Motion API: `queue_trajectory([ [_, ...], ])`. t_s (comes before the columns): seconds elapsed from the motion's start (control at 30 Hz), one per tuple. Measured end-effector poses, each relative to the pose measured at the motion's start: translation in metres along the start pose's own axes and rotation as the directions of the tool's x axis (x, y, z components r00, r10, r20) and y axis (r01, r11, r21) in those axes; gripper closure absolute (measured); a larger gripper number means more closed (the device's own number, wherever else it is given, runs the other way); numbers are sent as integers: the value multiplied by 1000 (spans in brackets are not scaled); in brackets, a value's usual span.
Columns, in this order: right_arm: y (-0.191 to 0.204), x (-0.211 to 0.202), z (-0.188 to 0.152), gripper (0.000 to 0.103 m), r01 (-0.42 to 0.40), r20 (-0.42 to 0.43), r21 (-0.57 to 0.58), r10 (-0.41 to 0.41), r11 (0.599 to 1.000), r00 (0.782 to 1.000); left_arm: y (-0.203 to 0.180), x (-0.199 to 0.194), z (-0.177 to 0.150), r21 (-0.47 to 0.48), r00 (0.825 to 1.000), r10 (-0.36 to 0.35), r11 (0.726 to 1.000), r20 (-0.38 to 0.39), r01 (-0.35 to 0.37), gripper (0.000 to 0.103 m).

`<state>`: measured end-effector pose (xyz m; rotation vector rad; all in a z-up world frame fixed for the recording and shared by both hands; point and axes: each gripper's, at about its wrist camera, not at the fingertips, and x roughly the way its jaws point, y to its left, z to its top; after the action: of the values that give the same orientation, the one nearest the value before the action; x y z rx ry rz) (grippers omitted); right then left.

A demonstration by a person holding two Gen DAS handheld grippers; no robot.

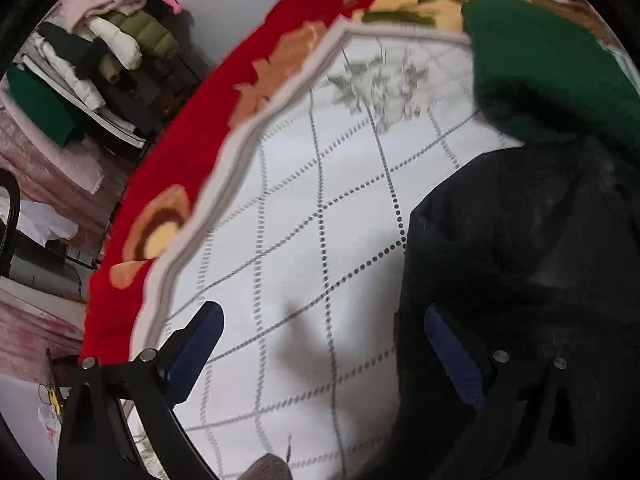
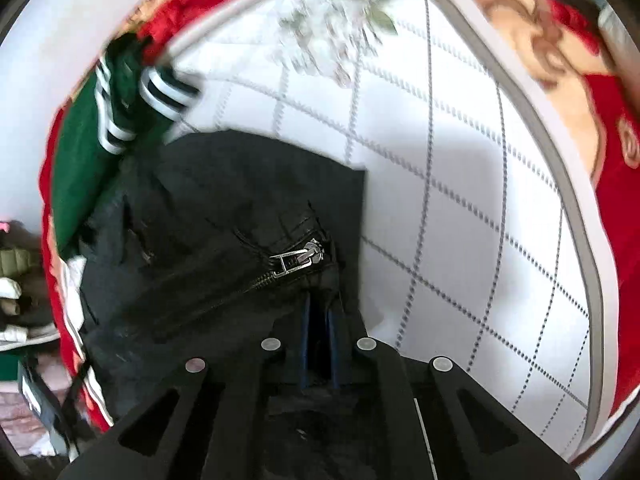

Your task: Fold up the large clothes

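Jacket (image 2: 224, 216) fabric sits pinched between right tongs (image 2: 318, 320), beside zipper (image 2: 296, 260).

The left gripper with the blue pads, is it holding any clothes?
No, the left gripper stands wide open over the white quilted cover, with nothing between its blue pads.

Black jacket (image 2: 224, 216) under green garment (image 2: 80, 168)

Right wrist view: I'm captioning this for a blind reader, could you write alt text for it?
The right gripper is shut on the edge of a black jacket, just below its silver zipper pull. The jacket lies on a white quilt with a grey grid pattern, a green garment with white stripes at its far left corner.
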<state>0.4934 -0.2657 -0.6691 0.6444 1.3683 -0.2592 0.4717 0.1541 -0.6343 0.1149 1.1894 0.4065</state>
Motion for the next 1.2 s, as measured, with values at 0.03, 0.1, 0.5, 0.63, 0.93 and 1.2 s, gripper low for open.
queue_trajectory([
  [0.03,3,12,0,93,15,-50,-24,-16,1000,999,-2,11,2,0,1000,-9,1000,-28,9,0],
  [0.1,9,18,4,89,27,-74,-38,-30,999,997,2,20,3,-23,997,-45,999,-60,44,0],
  [0.5,81,-40,-2,80,-73,45,-149,80,986,996,44,-21,-3,-129,995,-96,987,-20,92,0],
  [0.63,107,8,-6,80,-77,-36,-200,71,977,997,7,28,9,-37,994,-80,996,-81,77,0],
  [0.93,124,43,3,91,101,-46,-188,-112,977,993,26,-1,8,-54,995,-91,994,-35,89,0],
  [1.2,150,57,-21,74,296,-25,-373,-329,879,944,-12,-2,-25,102,1000,-6,995,-24,9,0],
])
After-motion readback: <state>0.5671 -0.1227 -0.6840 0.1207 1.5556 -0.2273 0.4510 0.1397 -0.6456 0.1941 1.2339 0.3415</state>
